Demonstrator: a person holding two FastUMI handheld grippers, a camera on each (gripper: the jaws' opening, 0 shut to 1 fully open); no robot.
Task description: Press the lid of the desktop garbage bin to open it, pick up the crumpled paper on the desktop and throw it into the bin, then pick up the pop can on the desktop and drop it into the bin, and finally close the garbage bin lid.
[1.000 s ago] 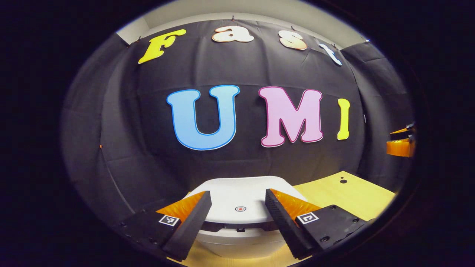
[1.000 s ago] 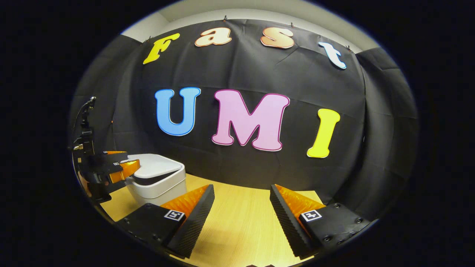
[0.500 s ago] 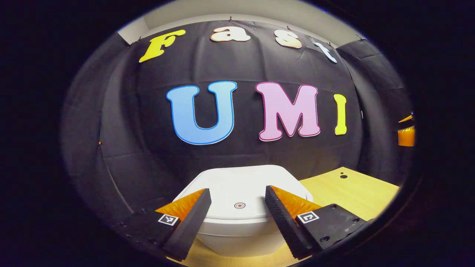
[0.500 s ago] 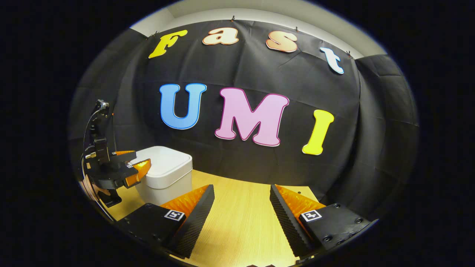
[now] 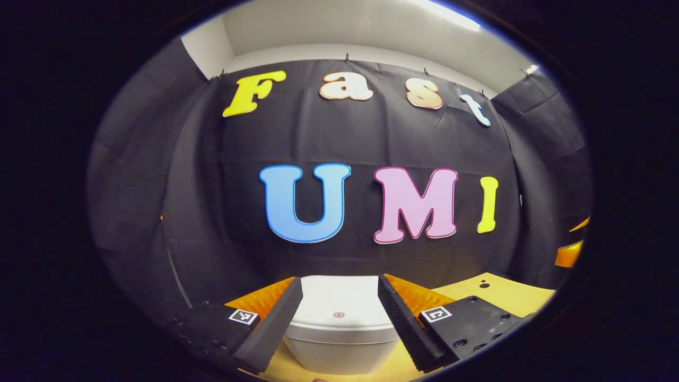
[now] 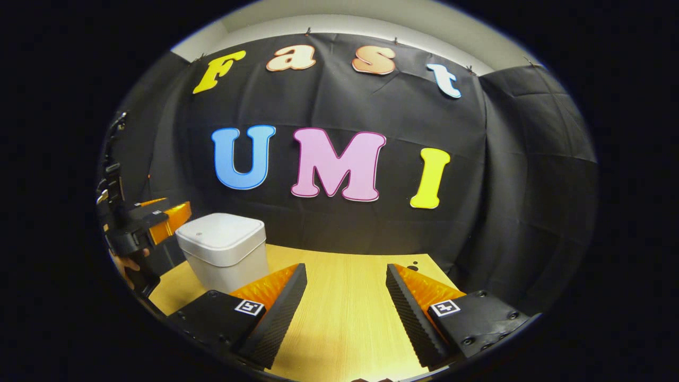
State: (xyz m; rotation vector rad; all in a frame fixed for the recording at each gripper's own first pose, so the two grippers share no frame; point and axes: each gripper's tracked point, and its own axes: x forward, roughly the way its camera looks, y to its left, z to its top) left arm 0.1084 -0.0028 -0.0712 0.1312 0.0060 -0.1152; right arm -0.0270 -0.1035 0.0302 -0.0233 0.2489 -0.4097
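The white desktop bin (image 5: 339,339) stands on the wooden table with its lid (image 5: 339,305) down flat; a small red dot marks the lid. My left gripper (image 5: 339,280) is open, hovering just before and above the bin, with nothing between its fingers. From the right gripper view the bin (image 6: 223,249) sits at the left with the lid (image 6: 220,231) shut, and the left gripper (image 6: 172,212) hangs beside it, apart from the lid, held by a hand (image 6: 124,265). My right gripper (image 6: 346,268) is open over bare table, right of the bin.
The wooden table (image 6: 345,318) stretches right of the bin to the black cloth wall. Two small dark holes (image 6: 412,265) sit near the table's far right corner. The right gripper's fingers (image 5: 570,252) peek in at the right edge of the left gripper view.
The bin lid, slightly ajar a second ago, now lies shut. The left gripper has lifted off the lid and drawn back. The right gripper has turned slightly; both stay open.
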